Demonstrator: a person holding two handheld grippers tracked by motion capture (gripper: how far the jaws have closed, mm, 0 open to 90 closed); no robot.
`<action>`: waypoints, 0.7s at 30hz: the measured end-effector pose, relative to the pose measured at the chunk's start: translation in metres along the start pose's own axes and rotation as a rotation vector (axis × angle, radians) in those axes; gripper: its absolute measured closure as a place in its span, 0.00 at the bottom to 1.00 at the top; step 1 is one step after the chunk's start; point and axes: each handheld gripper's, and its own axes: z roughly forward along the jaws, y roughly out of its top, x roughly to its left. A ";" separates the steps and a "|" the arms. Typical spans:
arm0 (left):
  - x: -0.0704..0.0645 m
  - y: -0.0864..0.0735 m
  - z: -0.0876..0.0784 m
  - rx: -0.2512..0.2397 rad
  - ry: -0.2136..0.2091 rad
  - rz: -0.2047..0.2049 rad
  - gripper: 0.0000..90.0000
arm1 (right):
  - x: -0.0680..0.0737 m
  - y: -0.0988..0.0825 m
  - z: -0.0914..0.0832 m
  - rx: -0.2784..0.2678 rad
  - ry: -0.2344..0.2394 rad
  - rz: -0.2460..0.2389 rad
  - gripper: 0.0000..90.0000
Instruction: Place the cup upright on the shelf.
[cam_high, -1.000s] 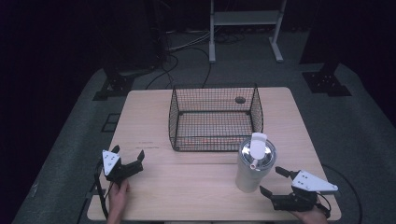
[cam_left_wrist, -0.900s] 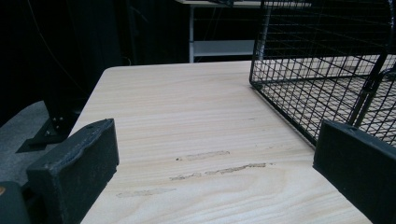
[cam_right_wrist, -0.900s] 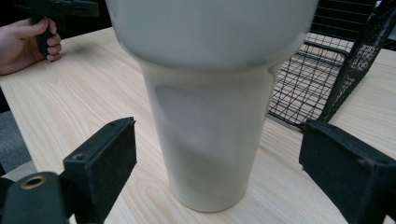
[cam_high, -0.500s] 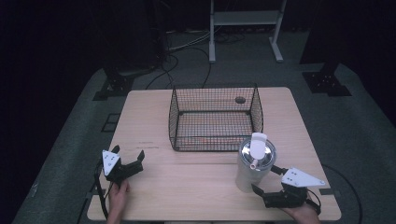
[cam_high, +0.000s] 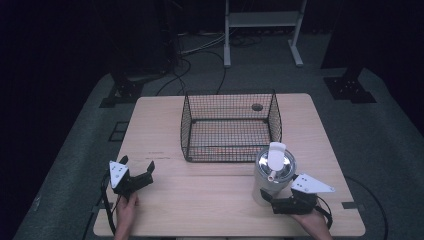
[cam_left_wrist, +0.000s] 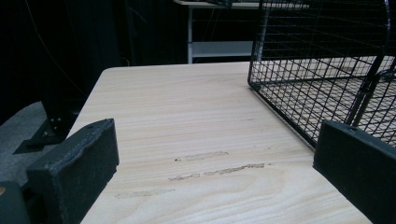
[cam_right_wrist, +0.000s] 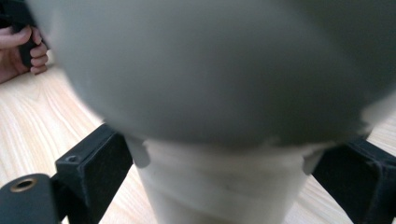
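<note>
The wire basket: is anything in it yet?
Empty. In the high view only bare tabletop shows through the wire basket; the steel container stands outside it, between the right gripper jaws.

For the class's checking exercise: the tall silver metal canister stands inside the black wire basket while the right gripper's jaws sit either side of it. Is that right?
Not quite. The tall silver metal canister stands on the wooden table, outside the black wire basket, as the high view shows. The right gripper does straddle it.
</note>
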 end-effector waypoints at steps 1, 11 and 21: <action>0.000 0.000 0.000 0.000 0.000 0.000 0.00 | 0.000 0.000 0.001 -0.006 -0.002 0.001 0.09; 0.000 0.000 0.000 -0.001 -0.001 -0.001 0.00 | 0.001 -0.001 0.007 -0.044 -0.002 0.002 0.09; 0.000 0.000 0.000 -0.001 -0.002 -0.005 0.00 | 0.001 0.000 0.011 -0.067 -0.005 0.000 0.10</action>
